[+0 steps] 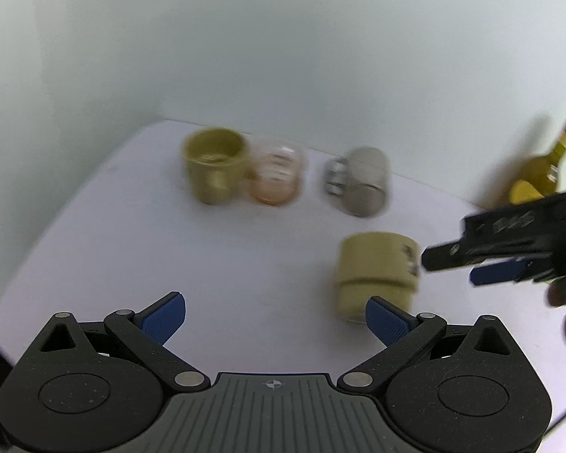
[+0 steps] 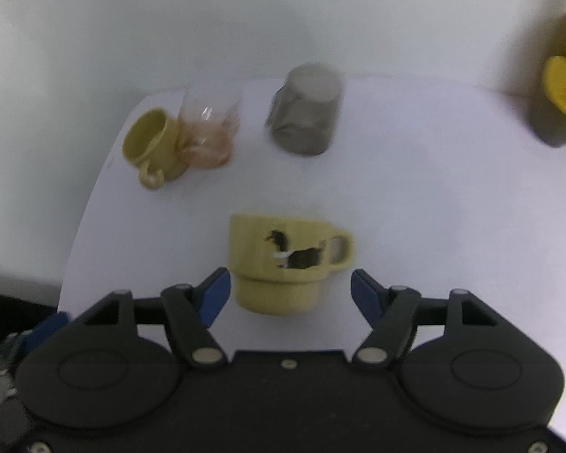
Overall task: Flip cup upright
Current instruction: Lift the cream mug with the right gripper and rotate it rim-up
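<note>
The pale yellow cup (image 2: 283,262) with a dark bird print stands on the white worktop (image 2: 415,196), seemingly mouth-down: the narrower foot is nearest the camera, the axis looks vertical (motion blur leaves some doubt), and the handle points right in the right wrist view. The right gripper (image 2: 290,294) has its fingers spread wide on either side of the cup, apart from it, so this reads as the approach before grasping. Next comes closing on the body, lifting and turning it over. The left gripper (image 1: 275,319) hangs wide open and empty nearby.
</note>
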Motion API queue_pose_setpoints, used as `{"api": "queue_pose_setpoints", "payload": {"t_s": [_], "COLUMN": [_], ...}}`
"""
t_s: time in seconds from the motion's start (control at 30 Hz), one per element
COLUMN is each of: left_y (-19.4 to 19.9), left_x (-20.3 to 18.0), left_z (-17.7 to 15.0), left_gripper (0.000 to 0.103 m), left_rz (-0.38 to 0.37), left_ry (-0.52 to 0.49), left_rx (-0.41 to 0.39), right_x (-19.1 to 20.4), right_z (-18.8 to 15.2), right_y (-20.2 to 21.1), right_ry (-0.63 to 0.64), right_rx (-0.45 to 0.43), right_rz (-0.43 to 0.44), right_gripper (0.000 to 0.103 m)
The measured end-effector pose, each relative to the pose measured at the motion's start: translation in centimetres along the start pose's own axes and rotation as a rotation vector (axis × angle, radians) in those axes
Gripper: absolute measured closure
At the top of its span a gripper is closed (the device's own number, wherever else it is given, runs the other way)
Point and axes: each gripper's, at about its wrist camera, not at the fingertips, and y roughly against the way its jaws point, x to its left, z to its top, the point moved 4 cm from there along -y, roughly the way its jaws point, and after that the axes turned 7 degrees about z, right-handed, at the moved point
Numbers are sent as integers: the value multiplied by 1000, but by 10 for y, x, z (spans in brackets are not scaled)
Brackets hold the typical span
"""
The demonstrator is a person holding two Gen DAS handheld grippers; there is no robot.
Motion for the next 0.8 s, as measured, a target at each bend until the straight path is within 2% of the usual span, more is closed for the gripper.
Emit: {"api": "queue_pose_setpoints", "payload": {"t_s": [0.13, 0.23, 0.33, 0.53, 0.6, 0.67, 0.8], "left_y": [-23, -49, -62, -85, -86, -90, -92], "left_x": [-36, -60, -72, -77, -77, -79, -78], "left_z": [-8, -15, -22, -20, -19, -17, -12], "left_gripper": [0, 5, 7, 12, 19, 32, 33], "left_rz": [-61, -61, -26, -9, -19, -37, -39], "left_ry": [-68, -78, -96, -81, -99, -98, -73], "left_rx": [31, 61, 46, 64, 59, 64, 107], "right_x": [-28, -54, -71, -93, -96, -97, -92], "right_z": [-6, -12, -15, -17, -17, -17, -16], "right_y": [30, 54, 69, 81, 82, 83, 82], "right_ry": [-12, -17, -8, -17, -16, -16, -20], "right_rx": [-29, -53, -73, -85, -92, -95, -105], "right_rz": [-31, -54, -76, -89, -82, -71, -55], "right_gripper": [31, 31, 31, 31, 31, 31, 31]}}
